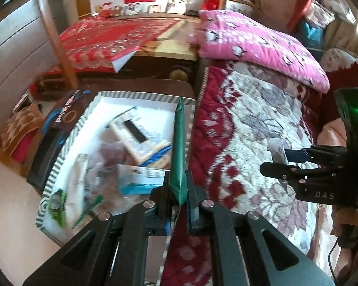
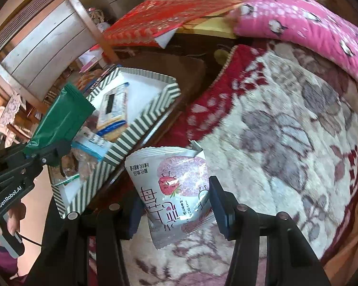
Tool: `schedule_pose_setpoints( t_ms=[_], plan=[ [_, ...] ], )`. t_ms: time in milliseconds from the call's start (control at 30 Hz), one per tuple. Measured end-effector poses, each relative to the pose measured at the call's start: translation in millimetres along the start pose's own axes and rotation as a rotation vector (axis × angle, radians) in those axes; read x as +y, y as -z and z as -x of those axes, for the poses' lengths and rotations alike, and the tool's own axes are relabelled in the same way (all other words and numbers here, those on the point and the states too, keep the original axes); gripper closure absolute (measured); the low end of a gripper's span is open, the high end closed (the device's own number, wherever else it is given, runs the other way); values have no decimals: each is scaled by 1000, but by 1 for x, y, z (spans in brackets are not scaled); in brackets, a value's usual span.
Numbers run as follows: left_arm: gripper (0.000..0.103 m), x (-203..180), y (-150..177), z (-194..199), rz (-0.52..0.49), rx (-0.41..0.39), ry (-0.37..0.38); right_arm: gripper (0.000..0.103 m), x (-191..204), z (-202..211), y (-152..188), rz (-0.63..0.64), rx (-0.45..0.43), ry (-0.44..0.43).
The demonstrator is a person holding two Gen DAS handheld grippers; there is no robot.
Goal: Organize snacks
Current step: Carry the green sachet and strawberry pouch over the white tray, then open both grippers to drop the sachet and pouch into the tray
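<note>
Floral red-and-cream bed blanket point(image 2: 286, 124) fills the right, pink penguin-print pillow point(image 1: 257, 45) at its far end; green-and-white striped box point(image 1: 66, 140) sits just beside the bed edge, holding several snack packets. Left tool point(image 1: 177, 190) clamped on a green snack packet point(image 1: 179, 143), held edge-up over the box's near-bed side. Right tool point(image 2: 176, 205) clamped on a white strawberry-print snack packet point(image 2: 171, 190), above the blanket near the box

I see bed point(image 2: 286, 119) under red-and-cream floral blanket point(image 1: 245, 128); pink pillow point(image 1: 257, 47) lies on it at far end. Striped box point(image 1: 140, 94) sits on dark table point(image 2: 179, 66) just beside bed.
</note>
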State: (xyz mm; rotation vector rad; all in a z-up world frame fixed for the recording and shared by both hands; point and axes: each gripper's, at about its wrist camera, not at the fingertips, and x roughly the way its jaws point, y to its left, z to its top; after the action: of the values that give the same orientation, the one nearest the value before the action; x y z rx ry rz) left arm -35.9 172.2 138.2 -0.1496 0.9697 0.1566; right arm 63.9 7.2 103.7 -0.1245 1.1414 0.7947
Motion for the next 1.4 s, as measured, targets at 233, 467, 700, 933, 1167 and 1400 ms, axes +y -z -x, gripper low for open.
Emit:
schedule_pose_setpoints(
  t_ms=[233,467,700,933,1167,1400],
  plan=[
    [95,36,4,6,71,-6,-27,48,32,-8,-18,65,11,-8],
    [95,64,10,6,123,0,-57,48,63,-20,-37,128,25,-20],
    [95,92,20,5,181,13,-76,48,95,-37,-54,190,47,-32],
    [95,100,27,-3,207,36,-80,48,120,-58,-70,243,72,-25],
    [95,101,27,-13,216,53,-76,48,133,-83,-87,278,100,14],
    [95,105,26,-21,223,68,-81,48,145,-105,-91,315,125,38]
  ],
)
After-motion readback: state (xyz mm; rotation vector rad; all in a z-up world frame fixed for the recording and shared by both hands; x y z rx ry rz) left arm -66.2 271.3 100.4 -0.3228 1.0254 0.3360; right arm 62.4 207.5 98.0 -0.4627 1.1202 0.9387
